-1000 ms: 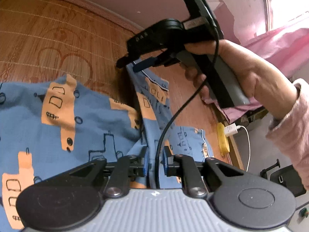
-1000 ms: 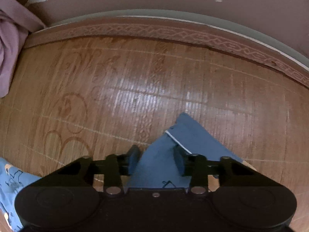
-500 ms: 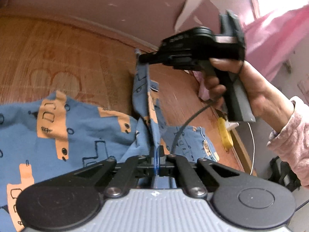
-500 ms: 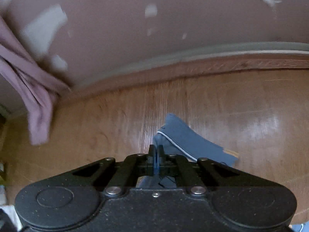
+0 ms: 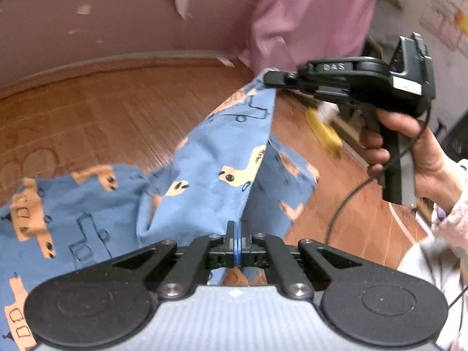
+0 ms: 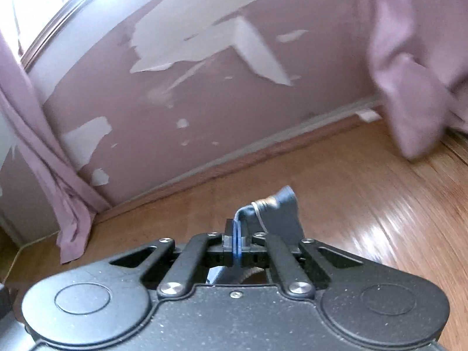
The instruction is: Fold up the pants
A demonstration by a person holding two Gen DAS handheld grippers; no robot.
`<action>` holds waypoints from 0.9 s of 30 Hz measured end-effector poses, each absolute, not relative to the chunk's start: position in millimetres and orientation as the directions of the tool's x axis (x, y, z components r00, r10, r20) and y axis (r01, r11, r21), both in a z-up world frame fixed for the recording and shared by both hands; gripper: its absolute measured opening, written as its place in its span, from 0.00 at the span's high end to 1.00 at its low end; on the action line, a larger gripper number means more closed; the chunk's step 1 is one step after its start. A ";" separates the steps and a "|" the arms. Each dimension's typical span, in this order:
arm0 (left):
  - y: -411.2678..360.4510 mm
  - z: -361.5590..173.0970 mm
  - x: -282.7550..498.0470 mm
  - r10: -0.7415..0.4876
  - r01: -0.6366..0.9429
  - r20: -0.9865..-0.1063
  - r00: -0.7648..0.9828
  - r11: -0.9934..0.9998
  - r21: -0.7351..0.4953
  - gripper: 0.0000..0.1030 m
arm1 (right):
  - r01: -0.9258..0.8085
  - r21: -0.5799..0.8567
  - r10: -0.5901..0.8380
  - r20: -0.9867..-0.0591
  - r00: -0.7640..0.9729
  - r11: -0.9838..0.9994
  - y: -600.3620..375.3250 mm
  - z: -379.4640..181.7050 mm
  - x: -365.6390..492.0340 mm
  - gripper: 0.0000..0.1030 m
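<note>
Left wrist view: the left claw (image 5: 235,234) is closed, its jaws pinching an edge of the pants (image 5: 222,158), a blue garment printed with orange and cream vehicle shapes; the fabric rises from this grip in a taut ridge to the right claw (image 5: 267,77), which is likewise clamped on a corner of the cloth, higher and farther from the camera; the rest of the pants spreads, creased, to the left and lies on the woven mat (image 5: 96,111) (a brown, fine-ribbed surface with a faint printed motif); a hand (image 5: 415,149) grips the handle of the right tool, a black cable hanging from it, and a pale pink sleeve (image 5: 450,222) shows at the wrist; pink cloth (image 5: 307,14) hangs behind, against a mauve wall (image 5: 117,20) with flaking paint; a yellow object (image 5: 324,131) lies near the mat's edge, too blurred to identify.

Right wrist view: the right claw (image 6: 237,234) is closed on a bunched corner of the pants (image 6: 280,210), which stands up just past the fingertips, showing a white seam line; beyond lie the mat (image 6: 336,175), the peeling wall (image 6: 204,102) and a mauve curtain (image 6: 52,152) hanging at the left.
</note>
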State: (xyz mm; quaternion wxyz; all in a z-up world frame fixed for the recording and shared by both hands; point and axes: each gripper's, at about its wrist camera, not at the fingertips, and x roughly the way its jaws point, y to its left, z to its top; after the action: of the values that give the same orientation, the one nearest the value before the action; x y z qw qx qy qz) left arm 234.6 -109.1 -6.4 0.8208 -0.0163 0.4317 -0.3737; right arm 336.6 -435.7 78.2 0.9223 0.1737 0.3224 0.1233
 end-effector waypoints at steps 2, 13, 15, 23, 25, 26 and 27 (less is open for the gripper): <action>-117.5 -11.5 228.5 -0.613 0.622 -0.722 0.321 0.711 -0.327 1.00 | -0.072 0.416 0.316 -0.557 0.768 0.907 -444.0 64.2 316.5 1.00; -129.8 -30.0 204.5 -0.534 0.673 -0.789 0.304 0.706 -0.219 1.00 | 0.062 0.544 0.316 -0.573 0.756 0.837 -468.8 14.5 273.6 1.00; -135.1 -27.1 203.1 -0.513 0.688 -0.792 0.332 0.706 -0.169 1.00 | 0.064 0.565 0.325 -0.561 0.762 0.823 -471.2 14.3 275.0 1.00; -151.4 -29.3 171.9 -0.400 0.751 -0.801 0.446 0.653 0.092 0.99 | 0.050 0.614 0.356 -0.520 0.777 0.788 -472.2 14.5 277.6 1.00; -156.0 -30.5 170.2 -0.377 0.749 -0.804 0.461 0.650 0.125 0.95 | 0.052 0.619 0.360 -0.521 0.774 0.784 -472.7 13.6 277.9 1.00; -157.7 -30.7 168.6 -0.365 0.750 -0.803 0.471 0.645 0.147 0.91 | 0.055 0.621 0.362 -0.524 0.771 0.782 -473.0 12.7 278.0 1.00; -159.9 -31.2 167.5 -0.356 0.752 -0.802 0.479 0.638 0.166 0.90 | 0.060 0.621 0.361 -0.529 0.768 0.782 -473.0 11.8 277.9 1.00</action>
State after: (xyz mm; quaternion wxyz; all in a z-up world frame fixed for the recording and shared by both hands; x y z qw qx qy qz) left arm 167.5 -159.9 -31.2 0.8202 0.2585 0.3826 -0.3378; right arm 277.9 -473.0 11.8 0.8844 0.3193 0.3296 0.0853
